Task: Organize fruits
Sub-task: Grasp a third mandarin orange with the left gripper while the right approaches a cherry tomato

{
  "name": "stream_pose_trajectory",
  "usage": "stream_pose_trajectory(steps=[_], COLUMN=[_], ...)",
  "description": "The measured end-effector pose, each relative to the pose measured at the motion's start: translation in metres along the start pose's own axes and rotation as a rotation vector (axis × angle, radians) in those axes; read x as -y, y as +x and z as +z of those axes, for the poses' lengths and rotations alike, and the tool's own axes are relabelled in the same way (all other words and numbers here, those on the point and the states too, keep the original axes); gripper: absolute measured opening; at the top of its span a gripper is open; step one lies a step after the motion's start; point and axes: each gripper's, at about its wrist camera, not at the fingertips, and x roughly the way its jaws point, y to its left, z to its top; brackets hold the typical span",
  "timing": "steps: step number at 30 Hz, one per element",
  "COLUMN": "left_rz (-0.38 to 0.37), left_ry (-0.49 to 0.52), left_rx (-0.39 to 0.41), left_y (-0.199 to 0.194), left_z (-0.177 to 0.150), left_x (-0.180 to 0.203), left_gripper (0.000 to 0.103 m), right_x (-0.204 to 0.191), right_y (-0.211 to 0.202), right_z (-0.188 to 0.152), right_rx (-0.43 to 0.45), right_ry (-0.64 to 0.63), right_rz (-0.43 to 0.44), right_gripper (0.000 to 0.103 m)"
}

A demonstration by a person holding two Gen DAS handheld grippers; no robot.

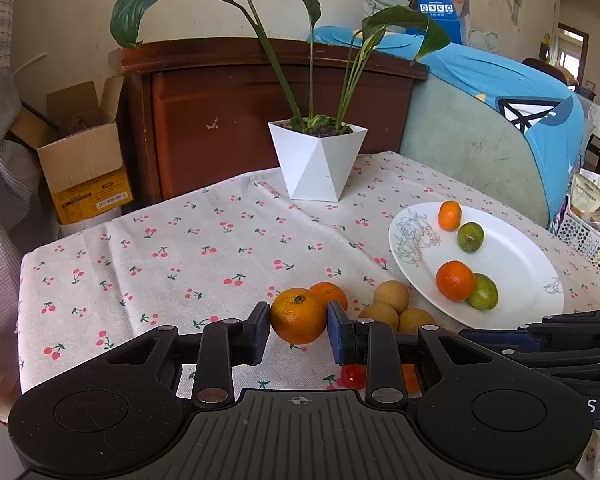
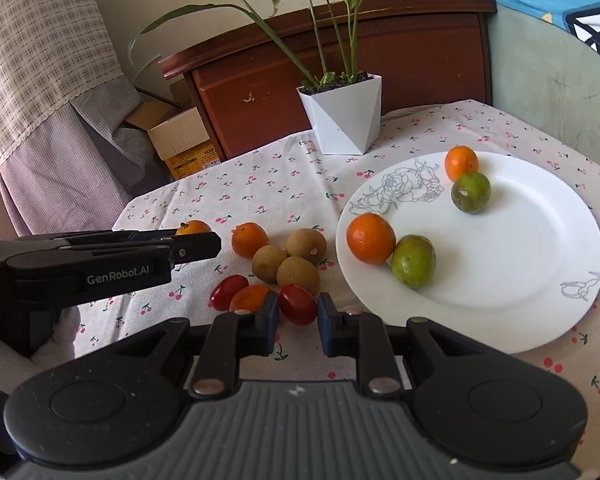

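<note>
While the left gripper has its jaws clamped on an orange, with both pads pressed against its sides, the fruit looks like it's sitting right at cloth level or barely off it, I honestly can't tell which. The right gripper is spread apart with a red cherry tomato sitting in the gap between the jaws, not pinched as far as I can see, so that one's lined up but not grabbed yet.

Moving out from there: right beside that tomato are an orange cherry tomato and another red one, then a little cluster of three brown longans touching each other, and a second loose orange just behind them. All of that is on the cherry-print tablecloth toward the near edge of the desk.

The white plate sits at the right side of the desk, and it's already got four fruits: an orange touching a green fruit near its left rim, plus another orange and green one toward the far rim. White plant pot is at the far edge, well out of the way.

So my guess is we're roughly a third done: four plated, eight or so still loose, counting the one in the left jaws. Plenty of bare plate left for them.
</note>
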Motion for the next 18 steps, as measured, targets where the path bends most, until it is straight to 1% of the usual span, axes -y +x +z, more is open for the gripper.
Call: stream_pose_trajectory(steps=[9,18], left_rz=[-0.025,-0.068], left_ry=[-0.032,-0.018], left_rx=[0.030,0.081], left_y=[-0.010,-0.016], left_z=[0.010,0.027], left_x=[0.010,0.035], left_gripper=[0.028,0.028], right_x=[0.004,0.015], right_y=[-0.010,-0.027], right_z=[0.002,0.012], right_rx=[0.028,0.089], right_ry=[0.020,0.062], right_rz=[-0.003,-0.019], right_gripper=[0.021,0.021])
